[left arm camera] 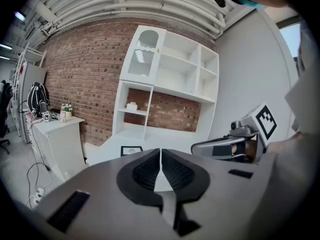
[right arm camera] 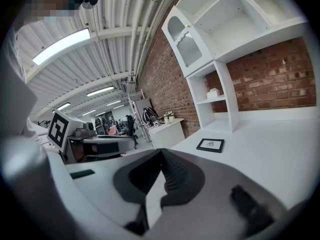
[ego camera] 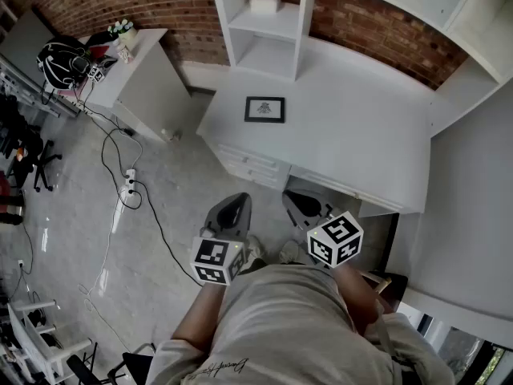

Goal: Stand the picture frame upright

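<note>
A small black picture frame [ego camera: 264, 109] lies flat on the white desk [ego camera: 353, 135], near its left edge in front of the shelf unit. It also shows as the frame [left arm camera: 131, 150] in the left gripper view and the frame [right arm camera: 210, 145] in the right gripper view. My left gripper [ego camera: 234, 207] and right gripper [ego camera: 298, 205] hang side by side over the floor, short of the desk's front edge. Both point toward the desk with their jaws shut and nothing between them; the left tips [left arm camera: 160, 151] and the right tips [right arm camera: 161, 152] meet.
A white shelf unit [ego camera: 264, 22] stands at the back of the desk with a small box [ego camera: 265, 2] on it. Drawers [ego camera: 248, 165] sit under the desk front. A white side table [ego camera: 132, 70] stands at the left. Cables and a power strip [ego camera: 128, 184] lie on the floor.
</note>
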Demonstrator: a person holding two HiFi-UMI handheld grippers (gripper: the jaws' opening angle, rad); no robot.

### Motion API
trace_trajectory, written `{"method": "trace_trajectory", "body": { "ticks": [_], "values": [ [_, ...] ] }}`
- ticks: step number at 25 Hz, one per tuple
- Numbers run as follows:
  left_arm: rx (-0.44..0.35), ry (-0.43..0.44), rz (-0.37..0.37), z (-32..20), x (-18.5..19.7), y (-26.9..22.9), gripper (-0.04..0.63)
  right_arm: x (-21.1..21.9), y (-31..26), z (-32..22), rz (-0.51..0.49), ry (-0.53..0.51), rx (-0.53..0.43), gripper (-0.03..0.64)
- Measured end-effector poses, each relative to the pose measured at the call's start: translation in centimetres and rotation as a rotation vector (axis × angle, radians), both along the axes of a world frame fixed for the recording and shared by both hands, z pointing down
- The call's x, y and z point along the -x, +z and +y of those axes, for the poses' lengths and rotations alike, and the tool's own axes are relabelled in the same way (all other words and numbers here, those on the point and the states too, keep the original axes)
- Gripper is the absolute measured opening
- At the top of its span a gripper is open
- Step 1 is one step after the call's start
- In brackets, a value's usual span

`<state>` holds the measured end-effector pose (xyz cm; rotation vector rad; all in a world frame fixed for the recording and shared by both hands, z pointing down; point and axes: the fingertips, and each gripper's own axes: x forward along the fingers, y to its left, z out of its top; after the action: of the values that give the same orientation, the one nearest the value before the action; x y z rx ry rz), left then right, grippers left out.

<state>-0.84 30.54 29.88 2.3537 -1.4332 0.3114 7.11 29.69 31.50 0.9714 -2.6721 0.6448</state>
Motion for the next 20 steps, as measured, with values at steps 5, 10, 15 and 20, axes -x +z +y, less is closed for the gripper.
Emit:
{"method": "trace_trajectory", "body": {
  "ticks": [5,10,15,20],
  "values": [
    [-0.012,0.009,-0.006,-0.4,0.0,-0.2,0.023,0.3,-0.1,-0.1,0.002,-0.011,-0.011,0.028],
    [-0.021,0.018,-0.005,-0.9,0.0,-0.4,0.023,0.7,-0.3,-0.4,0.008,-0.021,-0.024,0.028],
    [-0.013,0.015,-0.015,-1.2,0.5,-0.1,0.023,0.9,-0.8,-1.0,-0.007,0.003,-0.033,0.029],
    [-0.018,0.017,-0.007,-1.5,1.4,-0.4,0.023,2.0,-1.0,-1.4,-0.01,0.012,-0.03,0.029]
  ]
}}
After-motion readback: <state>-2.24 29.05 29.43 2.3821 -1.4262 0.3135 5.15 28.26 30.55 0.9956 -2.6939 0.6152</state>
